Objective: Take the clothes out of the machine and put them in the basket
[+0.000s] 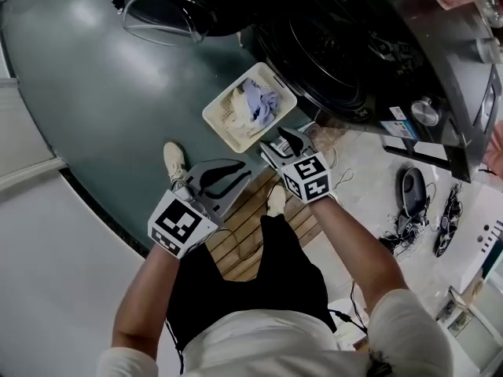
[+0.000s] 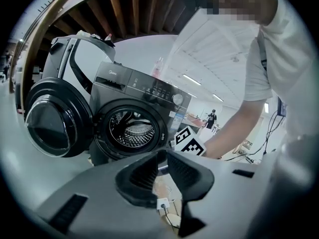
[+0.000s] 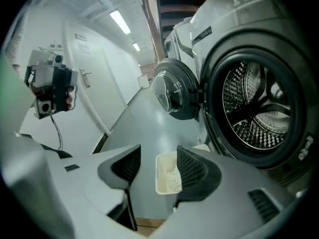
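Door [image 1: 169, 10] of the washing machine [image 1: 354, 61] hangs open at far left. Left gripper [image 2: 160, 157] is held out in front of the person, jaws only a sliver apart, nothing in them. Basket [image 1: 218, 134] sits on the green floor [image 1: 94, 93] just in front of the machine's opening, with clothes [image 1: 258, 102] piled inside. Right gripper [image 3: 158, 153] hovers above the basket, jaws about half open, empty too. Drum [image 3: 254, 108] shows on the right.
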Available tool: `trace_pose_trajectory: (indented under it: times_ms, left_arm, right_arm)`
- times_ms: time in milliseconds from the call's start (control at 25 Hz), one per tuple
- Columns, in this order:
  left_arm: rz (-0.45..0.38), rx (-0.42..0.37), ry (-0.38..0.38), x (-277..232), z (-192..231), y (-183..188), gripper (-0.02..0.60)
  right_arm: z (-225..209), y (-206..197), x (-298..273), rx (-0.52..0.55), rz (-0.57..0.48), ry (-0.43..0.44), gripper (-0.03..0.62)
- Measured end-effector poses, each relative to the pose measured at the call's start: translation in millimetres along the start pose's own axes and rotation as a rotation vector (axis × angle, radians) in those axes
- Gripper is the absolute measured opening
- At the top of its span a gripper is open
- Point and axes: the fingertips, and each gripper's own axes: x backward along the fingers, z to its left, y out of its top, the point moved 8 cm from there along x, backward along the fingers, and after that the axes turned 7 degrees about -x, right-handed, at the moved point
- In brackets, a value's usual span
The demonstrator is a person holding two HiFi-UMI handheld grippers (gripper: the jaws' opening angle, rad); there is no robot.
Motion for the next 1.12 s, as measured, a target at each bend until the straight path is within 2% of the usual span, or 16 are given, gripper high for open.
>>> trace_pose_trajectory:
  times_ms: [160, 400, 600, 680, 760, 840, 1120]
  left_arm:
    - [-0.011, 0.023, 0.025, 9.5, -21.5, 17.6, 0.055]
    - [-0.019, 0.029, 0.034, 21.0, -56.6, 48.1, 0.055]
    - [-0.019, 0.004, 0.057, 34.9, -94.5, 80.4, 0.051]
    - [-0.016, 0.005, 0.083, 41.1, -106.5, 93.0, 0.034]
    - [-0.017, 0.011, 0.105, 46.7, -118.2, 105.0, 0.025]
    - [-0.022, 0.013, 0.123, 51.3, -130.4, 115.4, 0.018]
    - [-0.011, 0.008, 0.177, 57.2, -163.6, 135.4, 0.002]
  right_arm:
    - [22.1, 22.5, 51.7, 0.059, -0.052, 0.030, 0.216]
    - [44.5, 51.5, 130.4, 0.085, -0.102, 0.089, 0.213]
    - [63.0, 71.6, 198.8, 0.101, -0.152, 0.138, 0.164]
    - [68.2, 80.6, 222.1, 0.101, -0.175, 0.150, 0.115]
    - [73.4, 89.6, 243.5, 0.109, -0.193, 0.161, 0.095]
    - [78.4, 97.8, 263.3, 0.129, -0.207, 0.172, 0.037]
    - [87.8, 112.5, 305.8, 0.179, -0.229, 0.226, 0.005]
